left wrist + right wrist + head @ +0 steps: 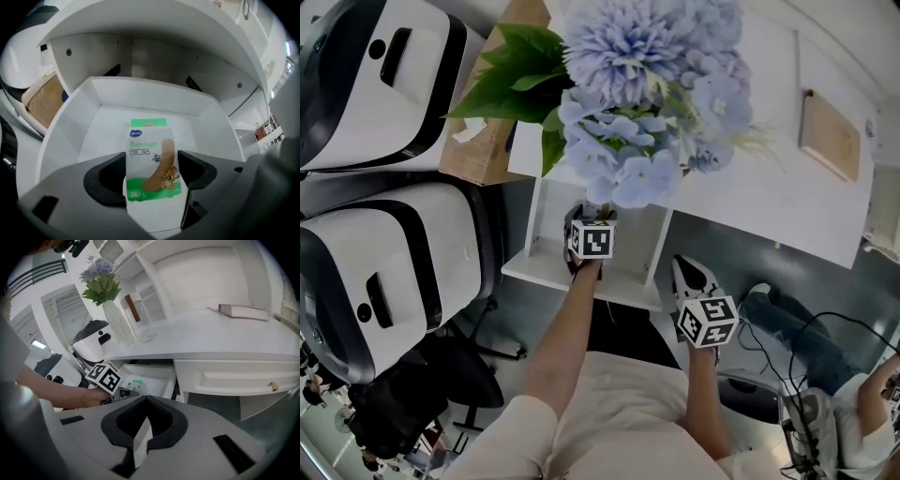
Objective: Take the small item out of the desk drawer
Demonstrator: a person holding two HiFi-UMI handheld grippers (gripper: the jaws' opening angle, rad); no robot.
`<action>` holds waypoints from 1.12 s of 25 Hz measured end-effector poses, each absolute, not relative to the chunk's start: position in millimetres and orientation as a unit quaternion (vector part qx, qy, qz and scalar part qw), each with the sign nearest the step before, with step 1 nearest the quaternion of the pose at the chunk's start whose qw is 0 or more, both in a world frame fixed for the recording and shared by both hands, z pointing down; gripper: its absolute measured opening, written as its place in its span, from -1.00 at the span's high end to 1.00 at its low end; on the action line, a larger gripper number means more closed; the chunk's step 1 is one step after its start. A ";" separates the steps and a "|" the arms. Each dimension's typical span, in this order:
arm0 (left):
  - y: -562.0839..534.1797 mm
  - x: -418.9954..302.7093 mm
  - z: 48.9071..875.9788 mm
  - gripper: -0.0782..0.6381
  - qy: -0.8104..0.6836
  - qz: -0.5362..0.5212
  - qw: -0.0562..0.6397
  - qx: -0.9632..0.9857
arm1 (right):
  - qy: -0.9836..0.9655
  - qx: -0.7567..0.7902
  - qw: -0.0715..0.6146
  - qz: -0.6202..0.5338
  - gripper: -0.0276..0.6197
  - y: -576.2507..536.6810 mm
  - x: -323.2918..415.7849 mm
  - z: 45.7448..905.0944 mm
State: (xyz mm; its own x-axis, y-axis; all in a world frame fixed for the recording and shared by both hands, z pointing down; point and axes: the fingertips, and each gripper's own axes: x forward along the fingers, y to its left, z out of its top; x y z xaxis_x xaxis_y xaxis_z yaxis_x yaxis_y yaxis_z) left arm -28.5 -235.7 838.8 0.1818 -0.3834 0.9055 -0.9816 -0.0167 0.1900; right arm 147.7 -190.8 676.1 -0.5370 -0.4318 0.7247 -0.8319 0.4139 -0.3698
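The only print I can read sits on the bandage pack. Across its white upper face runs the word "Bandage" in green letters, and right under it are three Chinese characters in blue, 创口贴. On the green band at the lower left corner stands the number 26, followed by smaller print too fine for me to read. The blue oval logo at the top is too small to make out.

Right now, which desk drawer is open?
The open drawer is the one under the vase: pulled out, left tongs holding the bandage pack in it. The knobbed drawer sits flush.
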 end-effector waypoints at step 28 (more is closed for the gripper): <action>-215.3 -29.0 726.3 -0.21 -0.509 0.307 0.361 0.719 | -0.792 0.459 0.224 0.336 0.84 -147.9 97.9 605.4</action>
State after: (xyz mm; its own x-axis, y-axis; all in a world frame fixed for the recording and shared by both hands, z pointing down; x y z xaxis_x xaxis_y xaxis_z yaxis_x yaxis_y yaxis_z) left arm -29.0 -215.3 726.3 0.2949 -0.5095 0.8084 -0.9527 -0.2215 0.2079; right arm 97.9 -147.9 605.4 -0.4795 -0.5758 0.6622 -0.8763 0.3538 -0.3269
